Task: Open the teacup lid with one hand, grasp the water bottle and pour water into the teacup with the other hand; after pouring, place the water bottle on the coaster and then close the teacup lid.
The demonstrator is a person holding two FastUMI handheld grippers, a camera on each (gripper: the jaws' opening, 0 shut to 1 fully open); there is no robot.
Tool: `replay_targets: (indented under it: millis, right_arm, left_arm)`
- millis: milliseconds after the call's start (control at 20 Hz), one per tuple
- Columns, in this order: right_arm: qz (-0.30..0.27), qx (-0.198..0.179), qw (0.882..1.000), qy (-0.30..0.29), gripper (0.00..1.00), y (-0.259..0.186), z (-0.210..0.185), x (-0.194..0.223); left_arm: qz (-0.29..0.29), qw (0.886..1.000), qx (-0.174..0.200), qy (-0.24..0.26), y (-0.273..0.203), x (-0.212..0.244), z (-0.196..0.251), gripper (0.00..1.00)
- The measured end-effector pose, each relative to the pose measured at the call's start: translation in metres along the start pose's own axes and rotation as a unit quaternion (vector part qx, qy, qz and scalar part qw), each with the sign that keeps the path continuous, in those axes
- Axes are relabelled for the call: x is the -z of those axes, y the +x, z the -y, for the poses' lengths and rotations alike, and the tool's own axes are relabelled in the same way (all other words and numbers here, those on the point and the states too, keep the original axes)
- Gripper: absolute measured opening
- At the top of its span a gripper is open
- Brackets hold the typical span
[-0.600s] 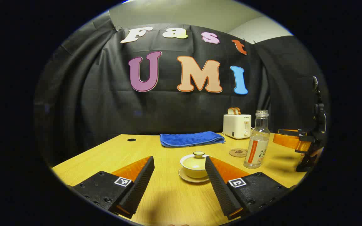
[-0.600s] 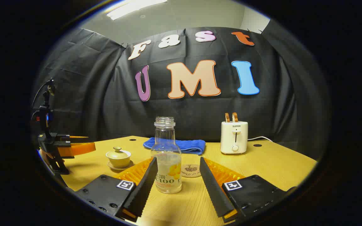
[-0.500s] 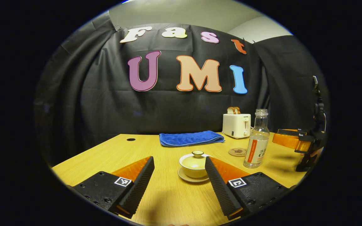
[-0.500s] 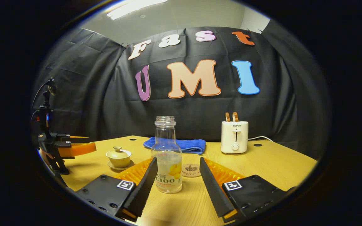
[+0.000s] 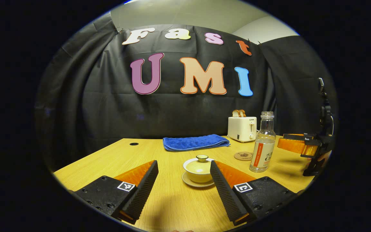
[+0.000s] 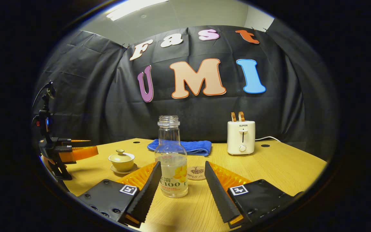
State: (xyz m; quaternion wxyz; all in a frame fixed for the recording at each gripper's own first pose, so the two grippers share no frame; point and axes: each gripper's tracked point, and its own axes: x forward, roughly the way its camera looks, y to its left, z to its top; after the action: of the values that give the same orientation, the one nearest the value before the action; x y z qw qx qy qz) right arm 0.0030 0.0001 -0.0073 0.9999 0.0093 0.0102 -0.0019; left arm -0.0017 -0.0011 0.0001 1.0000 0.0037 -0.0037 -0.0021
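A pale lidded teacup on a saucer stands on the wooden table, just beyond my open left gripper, nearer its right finger. The lid with its small knob rests on the cup. An uncapped clear water bottle holding some water stands upright between the fingertips of my open right gripper, close to the left finger; contact is unclear. A round brown coaster lies behind the bottle. The teacup and left gripper show at left in the right gripper view; the bottle, coaster and right gripper at right in the left gripper view.
A folded blue towel lies at the back of the table. A white toaster holding toast stands at the back right, its cord trailing right. Two small round holes mark the tabletop near the back edge.
Both views have shifted slightly: the teacup and bottle sit a touch closer between the fingers. Nothing was gripped or moved on the table.
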Motion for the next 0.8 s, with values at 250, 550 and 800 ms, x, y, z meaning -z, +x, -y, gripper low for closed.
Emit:
replay_targets:
  millis: [250, 550, 800]
  right_arm:
    - [0.001, 0.003, 1.0, -0.007, 0.84, 0.001, 0.0, 0.0]
    - [0.001, 0.014, 1.0, -0.008, 0.88, 0.001, 0.006, 0.001]
    - [0.001, 0.016, 1.0, -0.008, 0.84, 0.0, 0.005, 0.0]
  left_arm:
    - [0.003, 1.0, -0.001, -0.001, -0.002, -0.002, -0.002, 0.95]
    - [0.002, 1.0, 0.014, 0.0, 0.005, -0.001, 0.002, 0.95]
    - [0.001, 0.999, 0.044, 0.001, 0.028, -0.001, 0.011, 0.95]
